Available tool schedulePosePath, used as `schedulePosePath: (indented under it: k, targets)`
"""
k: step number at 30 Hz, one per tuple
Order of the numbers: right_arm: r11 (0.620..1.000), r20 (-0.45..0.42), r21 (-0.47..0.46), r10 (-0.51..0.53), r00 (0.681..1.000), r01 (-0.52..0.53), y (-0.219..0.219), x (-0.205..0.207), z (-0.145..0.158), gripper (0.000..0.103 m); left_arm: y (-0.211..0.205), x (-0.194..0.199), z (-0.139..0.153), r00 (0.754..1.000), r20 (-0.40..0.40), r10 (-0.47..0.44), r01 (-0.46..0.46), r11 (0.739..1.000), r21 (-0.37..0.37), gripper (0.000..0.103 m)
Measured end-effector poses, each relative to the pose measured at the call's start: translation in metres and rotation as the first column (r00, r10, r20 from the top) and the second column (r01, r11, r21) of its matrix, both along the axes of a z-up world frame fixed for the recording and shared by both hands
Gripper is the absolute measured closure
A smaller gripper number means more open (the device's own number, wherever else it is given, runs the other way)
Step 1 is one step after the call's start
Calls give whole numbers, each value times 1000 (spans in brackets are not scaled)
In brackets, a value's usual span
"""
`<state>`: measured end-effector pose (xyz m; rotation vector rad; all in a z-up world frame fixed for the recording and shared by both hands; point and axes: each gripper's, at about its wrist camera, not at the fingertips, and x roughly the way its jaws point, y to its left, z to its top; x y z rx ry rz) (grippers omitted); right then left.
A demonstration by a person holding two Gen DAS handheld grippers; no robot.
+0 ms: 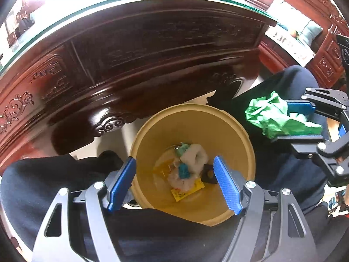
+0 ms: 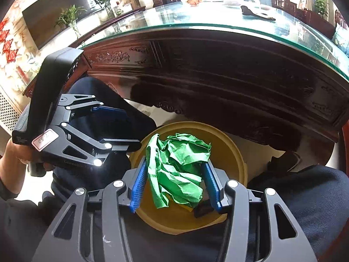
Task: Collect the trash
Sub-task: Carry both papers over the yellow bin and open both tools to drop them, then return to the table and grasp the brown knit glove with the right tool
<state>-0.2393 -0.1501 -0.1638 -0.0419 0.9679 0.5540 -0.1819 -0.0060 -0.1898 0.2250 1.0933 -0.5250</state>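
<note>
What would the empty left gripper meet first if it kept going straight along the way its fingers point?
Probably the trash pile at the bottom of the round tan plastic bin. The left gripper is open, aimed down into the bin's mouth with nothing between. Depth is unclear, so it might clip the near rim.

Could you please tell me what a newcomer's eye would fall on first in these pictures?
First, the crumpled green paper, pinched in the right gripper above the yellow bin. Next, the bin's litter: a white wad and yellow wrapper, seen past the open, empty left gripper. Behind looms the dark carved table.
</note>
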Motion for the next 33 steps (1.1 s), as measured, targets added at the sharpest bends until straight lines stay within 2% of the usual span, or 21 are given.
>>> schedulePosePath:
  k: [4, 14, 16, 20, 23, 25, 27, 29, 33]
  targets:
    - [1000, 7, -3, 5, 1000, -5, -1, 0, 2, 44, 0, 2, 1, 1000, 0, 5, -5, 1000, 0, 30]
    - [999, 31, 37, -6, 999, 5, -8, 9, 13, 44, 1, 13, 9, 1000, 21, 20, -20, 999, -27, 30]
    - [999, 57, 37, -11, 998, 9, -10, 13, 19, 44, 1, 20, 21, 998, 52, 29, -27, 999, -40, 30]
    - [998, 131, 51, -49, 990, 43, -20, 32, 39, 41, -2, 37, 50, 989, 139, 42, -35, 998, -57, 23]
    - [996, 196, 59, -75, 978, 64, -25, 51, 59, 36, -6, 58, 77, 971, 231, 58, -45, 997, -57, 14]
    - [996, 237, 55, -87, 968, 76, -25, 66, 72, 30, -9, 78, 95, 955, 286, 82, -67, 996, -62, 11]
    - [995, 276, 50, -100, 956, 89, -24, 86, 87, 26, -11, 99, 111, 939, 322, 120, -97, 992, -84, 3]
    - [992, 305, 49, -122, 945, 113, -24, 108, 100, 24, -11, 123, 126, 924, 347, 163, -130, 985, -116, 4]
    - [987, 310, 49, -161, 937, 153, -26, 158, 116, 24, -11, 168, 146, 913, 345, 217, -174, 973, -151, 4]
